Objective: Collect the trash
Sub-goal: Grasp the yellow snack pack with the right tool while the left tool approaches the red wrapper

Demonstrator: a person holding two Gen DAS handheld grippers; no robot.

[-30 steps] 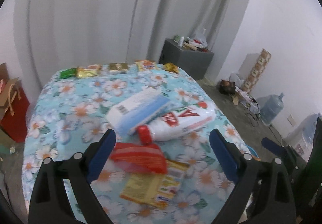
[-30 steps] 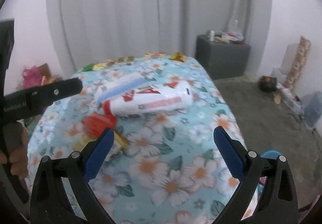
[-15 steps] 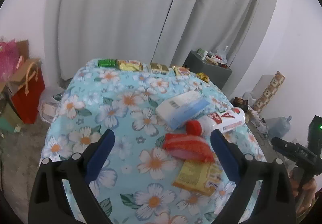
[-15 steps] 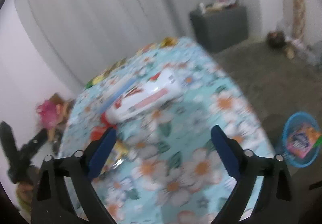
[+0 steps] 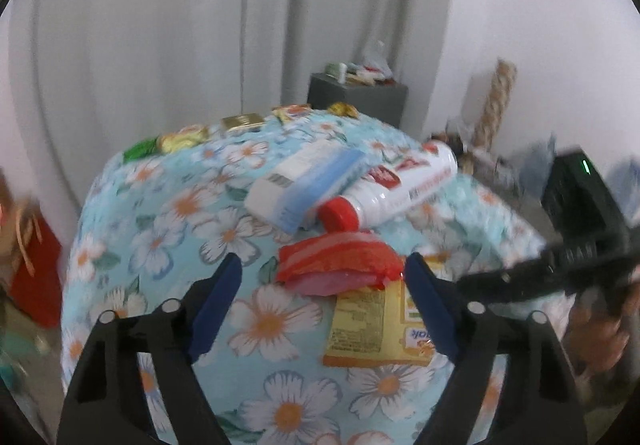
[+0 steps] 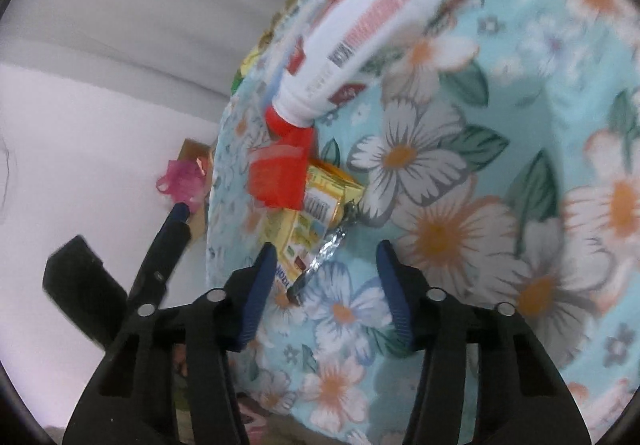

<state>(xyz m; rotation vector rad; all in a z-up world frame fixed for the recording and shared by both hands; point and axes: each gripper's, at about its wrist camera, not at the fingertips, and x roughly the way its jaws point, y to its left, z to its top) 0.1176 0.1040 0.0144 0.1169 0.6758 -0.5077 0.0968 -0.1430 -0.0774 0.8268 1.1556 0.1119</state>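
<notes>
On the flowered tablecloth (image 5: pixel 168 229) lies a red wrapper (image 5: pixel 340 261), partly on top of a yellow snack packet (image 5: pixel 376 329). Behind them lie a white bottle with a red cap (image 5: pixel 400 181) and a white-and-blue pack (image 5: pixel 304 181). My left gripper (image 5: pixel 324 285) hovers low with the red wrapper just ahead between its closing jaws, the pads not touching it. In the right wrist view the table looks tilted. My right gripper (image 6: pixel 326 277) is closing over the foil corner of the yellow packet (image 6: pixel 316 221), without a grip. Beyond lie the red wrapper (image 6: pixel 280 173) and the bottle (image 6: pixel 372 17).
Several small snack packets (image 5: pixel 240 123) line the table's far edge in front of grey curtains. A dark cabinet (image 5: pixel 356 97) with clutter stands behind. A red bag (image 5: pixel 36 285) sits on the floor at the left. A hand (image 5: pixel 600 337) holding the right gripper's black frame shows at the right.
Both grippers have dropped closer to the table and their jaws have narrowed. The right one has rolled and come down over the yellow packet. The left now has the red wrapper between its fingers.
</notes>
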